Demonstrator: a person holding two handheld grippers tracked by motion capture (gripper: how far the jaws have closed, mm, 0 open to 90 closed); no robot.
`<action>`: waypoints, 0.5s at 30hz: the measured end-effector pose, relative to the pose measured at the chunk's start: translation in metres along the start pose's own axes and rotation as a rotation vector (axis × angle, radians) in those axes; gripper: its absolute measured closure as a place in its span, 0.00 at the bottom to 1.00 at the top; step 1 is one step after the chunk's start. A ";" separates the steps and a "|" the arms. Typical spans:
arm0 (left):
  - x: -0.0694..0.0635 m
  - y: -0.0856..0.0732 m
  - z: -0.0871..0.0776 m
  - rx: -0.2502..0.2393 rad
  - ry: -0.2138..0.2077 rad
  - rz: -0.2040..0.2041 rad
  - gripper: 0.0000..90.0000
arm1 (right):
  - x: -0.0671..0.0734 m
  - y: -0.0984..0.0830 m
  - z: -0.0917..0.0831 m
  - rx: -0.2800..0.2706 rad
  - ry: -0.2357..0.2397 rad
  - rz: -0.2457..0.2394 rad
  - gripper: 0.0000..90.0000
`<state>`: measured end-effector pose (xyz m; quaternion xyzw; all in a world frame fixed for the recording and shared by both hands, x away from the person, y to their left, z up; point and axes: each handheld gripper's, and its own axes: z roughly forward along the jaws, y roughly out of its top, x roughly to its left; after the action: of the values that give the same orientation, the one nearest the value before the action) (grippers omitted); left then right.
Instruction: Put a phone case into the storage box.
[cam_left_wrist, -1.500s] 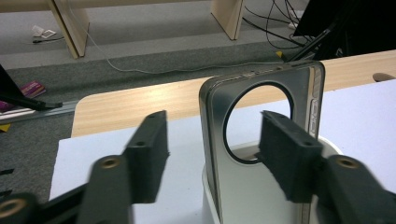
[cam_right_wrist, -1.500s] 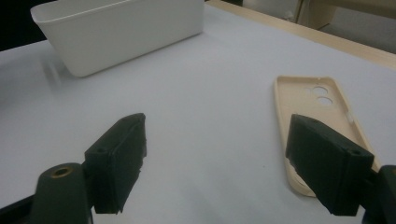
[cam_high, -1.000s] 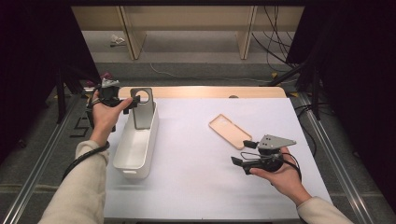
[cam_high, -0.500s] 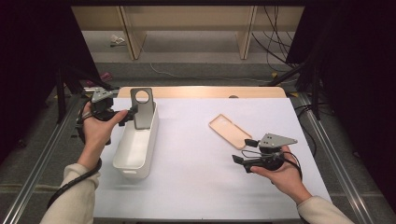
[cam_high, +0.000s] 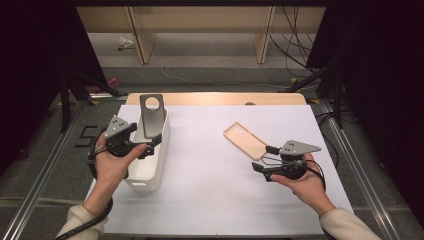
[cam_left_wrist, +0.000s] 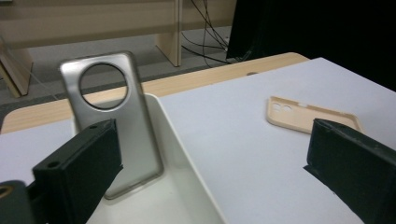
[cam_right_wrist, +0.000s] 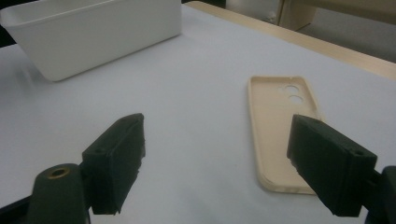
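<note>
Withdrawn from the bin: left gripper (cam_high: 150, 145), jaws wide, empty. Grey phone case (cam_high: 151, 115) leans upright in white bin (cam_high: 150, 172). Right gripper (cam_high: 264, 161), jaws wide, empty, near beige phone case (cam_high: 245, 140) flat on table (cam_high: 200, 180); likely light, thin, flexible; grip its long edge.

White table cover (cam_high: 215, 190), wooden edge (cam_high: 220, 98) at far side. Beyond: grey floor (cam_high: 200, 55), wooden shelf legs (cam_high: 142, 37), cables (cam_high: 292, 45) far right, dark curtains (cam_high: 35, 60) both sides.
</note>
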<state>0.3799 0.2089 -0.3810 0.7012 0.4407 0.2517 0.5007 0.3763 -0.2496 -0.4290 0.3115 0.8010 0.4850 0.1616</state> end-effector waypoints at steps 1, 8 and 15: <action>-0.004 -0.003 -0.001 0.002 -0.010 0.003 0.03 | -0.001 0.000 0.000 -0.003 -0.004 0.000 0.22; -0.032 -0.024 -0.012 -0.012 -0.055 0.041 0.05 | -0.015 0.000 -0.001 -0.007 -0.033 0.020 0.22; -0.046 -0.045 -0.011 0.025 -0.079 0.090 0.05 | -0.021 0.000 0.000 -0.013 -0.048 0.041 0.23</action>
<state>0.3323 0.1788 -0.4139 0.7361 0.3914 0.2406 0.4971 0.3919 -0.2631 -0.4299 0.3384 0.7873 0.4856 0.1728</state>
